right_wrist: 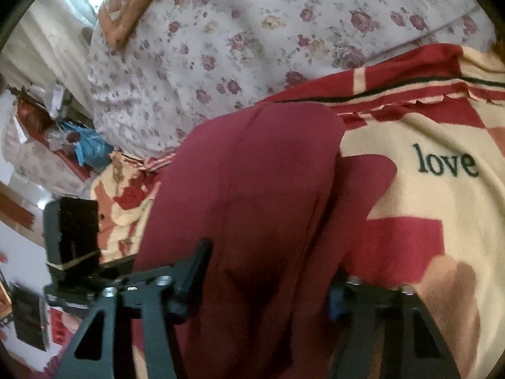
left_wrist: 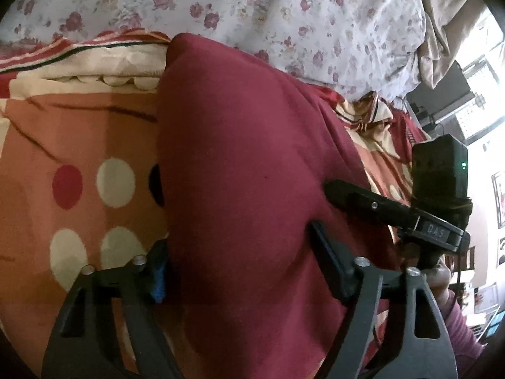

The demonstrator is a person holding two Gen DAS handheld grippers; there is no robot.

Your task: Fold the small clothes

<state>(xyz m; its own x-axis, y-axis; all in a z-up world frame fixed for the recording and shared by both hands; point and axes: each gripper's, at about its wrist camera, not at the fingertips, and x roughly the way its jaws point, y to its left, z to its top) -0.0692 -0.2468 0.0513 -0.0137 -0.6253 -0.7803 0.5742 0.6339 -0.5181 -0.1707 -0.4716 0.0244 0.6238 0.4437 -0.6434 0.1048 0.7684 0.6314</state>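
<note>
The maroon cloth garment (left_wrist: 246,164) lies on the patterned red-and-cream blanket (left_wrist: 79,145), between both sets of jaws. The left hand-held gripper (left_wrist: 240,252) and right hand-held gripper (right_wrist: 268,271) straddle it, apparently ready to pinch it; whether either actually clamps, I cannot tell.

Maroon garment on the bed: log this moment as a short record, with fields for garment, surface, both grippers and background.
garment: maroon cloth garment, lying lengthwise, partly bunched
surface: patterned red, cream and orange blanket with dots, printed "love" in the right wrist view
left gripper: jaws straddle the garment; grip unclear
right gripper: jaws straddle the garment; grip unclear
background: white floral sheet beyond the blanket
fold status: not yet neatly folded
</note>
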